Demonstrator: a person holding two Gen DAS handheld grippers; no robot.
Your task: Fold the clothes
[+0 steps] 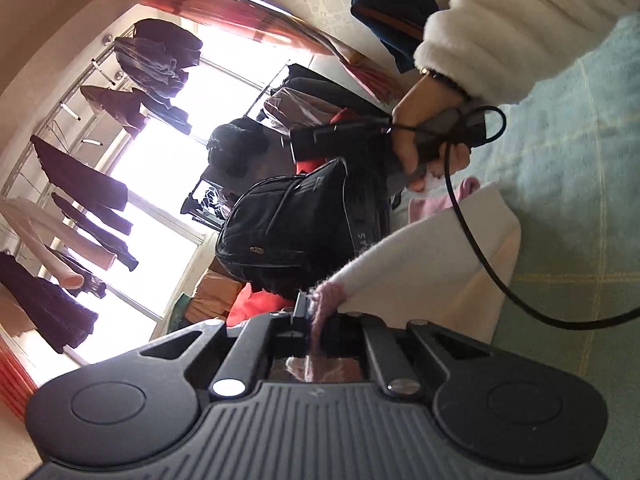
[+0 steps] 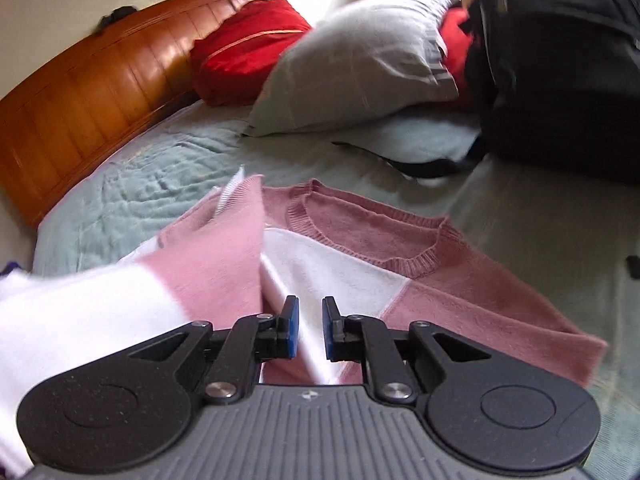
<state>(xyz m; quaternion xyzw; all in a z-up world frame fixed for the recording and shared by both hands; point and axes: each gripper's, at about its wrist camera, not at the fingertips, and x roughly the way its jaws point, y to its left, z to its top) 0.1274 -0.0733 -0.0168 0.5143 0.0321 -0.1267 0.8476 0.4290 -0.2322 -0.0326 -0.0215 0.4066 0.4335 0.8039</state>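
Observation:
A pink and white knit sweater (image 2: 460, 292) lies flat on the green bedcover (image 2: 160, 176), neckline toward the pillows. One sleeve (image 2: 208, 264) is raised and folded across the body. In the left wrist view my left gripper (image 1: 310, 312) is shut on a pink ribbed edge of the sweater (image 1: 432, 264), holding the white cloth up off the bed. My right gripper (image 2: 310, 328) hovers over the sweater's middle, its blue pads a narrow gap apart with nothing pinched. A hand in a white fleece sleeve holds the right gripper (image 1: 296, 144) above the bed.
A grey pillow (image 2: 360, 60) and a red pillow (image 2: 248, 52) lie against the wooden headboard (image 2: 80, 100). A black backpack (image 2: 560, 80) stands at the bed's far right. Clothes hang on a rack (image 1: 80, 184) by the window. A black cable (image 1: 472, 248) trails from the right gripper.

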